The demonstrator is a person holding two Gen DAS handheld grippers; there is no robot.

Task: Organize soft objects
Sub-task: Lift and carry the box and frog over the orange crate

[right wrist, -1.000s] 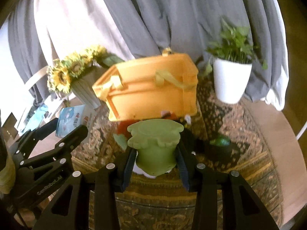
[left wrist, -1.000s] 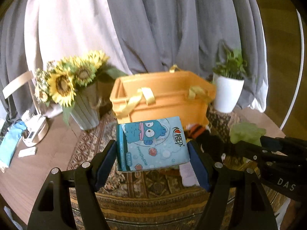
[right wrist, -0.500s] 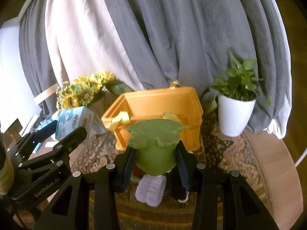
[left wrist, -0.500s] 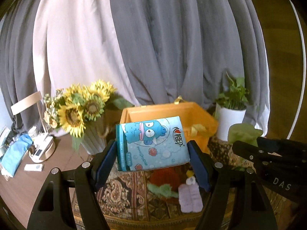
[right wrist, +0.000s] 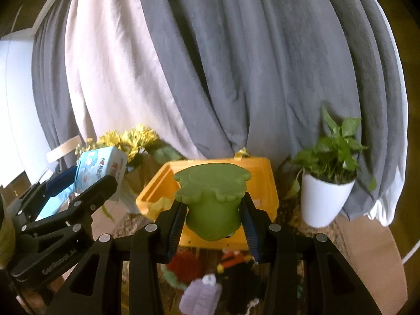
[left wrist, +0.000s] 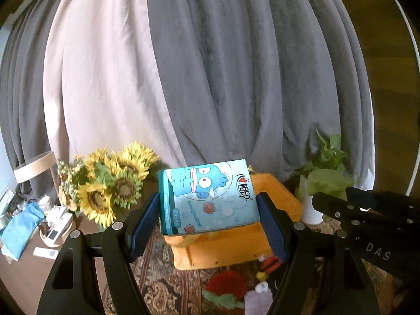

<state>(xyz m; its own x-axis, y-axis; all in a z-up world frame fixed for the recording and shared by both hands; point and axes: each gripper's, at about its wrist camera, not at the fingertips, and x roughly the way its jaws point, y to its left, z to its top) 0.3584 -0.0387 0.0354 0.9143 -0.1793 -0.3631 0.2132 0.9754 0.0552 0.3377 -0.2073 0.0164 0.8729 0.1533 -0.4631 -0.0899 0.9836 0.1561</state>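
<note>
My left gripper (left wrist: pixel 210 210) is shut on a blue cartoon-printed tissue pack (left wrist: pixel 208 200), held in the air in front of the orange basket (left wrist: pixel 278 204). My right gripper (right wrist: pixel 213 216) is shut on a green soft toy (right wrist: pixel 213 197), held above the basket (right wrist: pixel 265 181). The tissue pack also shows in the right wrist view (right wrist: pixel 101 169), and the green toy in the left wrist view (left wrist: pixel 328 183). On the patterned rug lie a red and green knitted toy (left wrist: pixel 225 286), an orange and black one (right wrist: pixel 233 258) and a lilac one (right wrist: pixel 200 294).
A vase of sunflowers (left wrist: pixel 110 186) stands left of the basket. A potted plant in a white pot (right wrist: pixel 328 194) stands to its right. Small items and a blue cloth (left wrist: pixel 21 225) lie at the table's far left. Grey and white curtains hang behind.
Both grippers have risen with their loads and tilted up, so the basket and rug have dropped lower in both views. Both stay shut on the same objects.
</note>
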